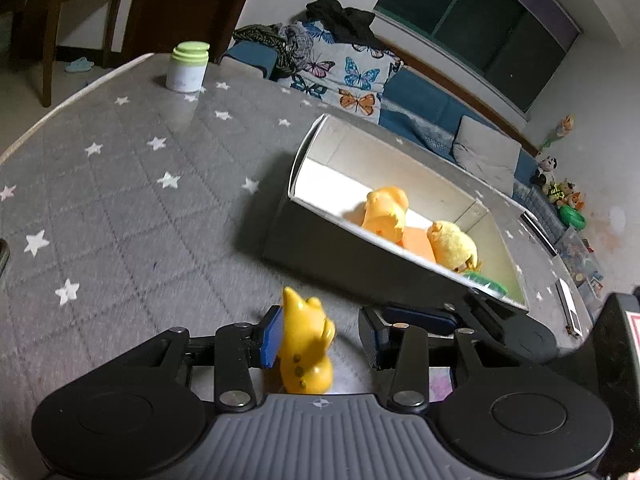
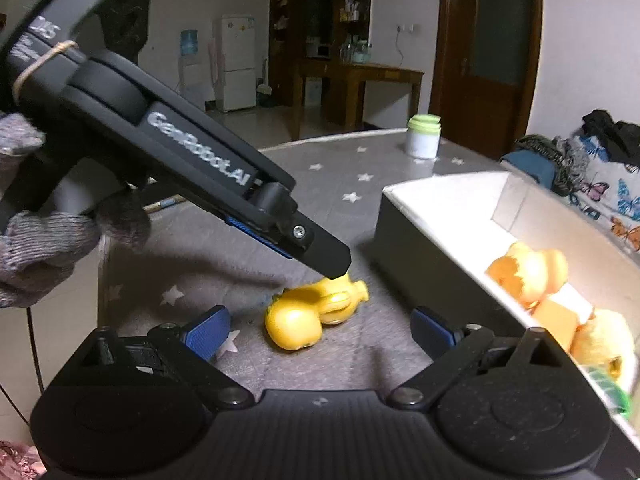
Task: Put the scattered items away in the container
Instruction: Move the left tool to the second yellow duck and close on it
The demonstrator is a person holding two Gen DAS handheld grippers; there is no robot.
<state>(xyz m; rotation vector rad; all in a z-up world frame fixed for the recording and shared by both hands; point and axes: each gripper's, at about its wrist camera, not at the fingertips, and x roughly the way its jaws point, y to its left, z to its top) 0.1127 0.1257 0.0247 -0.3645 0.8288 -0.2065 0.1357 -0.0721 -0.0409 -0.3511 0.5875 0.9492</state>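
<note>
A glossy yellow plastic animal figurine [image 1: 306,346] lies on the grey star-printed surface [image 1: 120,200], just beside the near dark outer wall of the open rectangular box with pale inner walls [image 1: 320,256]. The left tongs [image 1: 318,338] stand wide apart around the figurine: one blue pad touches its side, while the other pad is clear of it, so nothing is gripped. In the right wrist view the same figurine [image 2: 312,314] rests on its side on the surface, with the tip of the left tongs [image 2: 332,266] touching it from above. A hand in a grey knitted glove [image 2: 48,240] holds that tool. The right tongs [image 2: 320,336] are spread wide and empty, on the near side of the figurine from the box, with the figurine lying ahead between their blue pads.

Inside the box lie an orange-yellow toy [image 1: 386,210], a fuzzy yellow plush toy [image 1: 454,246] and a small green item [image 1: 486,282]. Well apart from the box, near the far edge of the surface, stands a white jar with a light green lid [image 1: 188,66].
</note>
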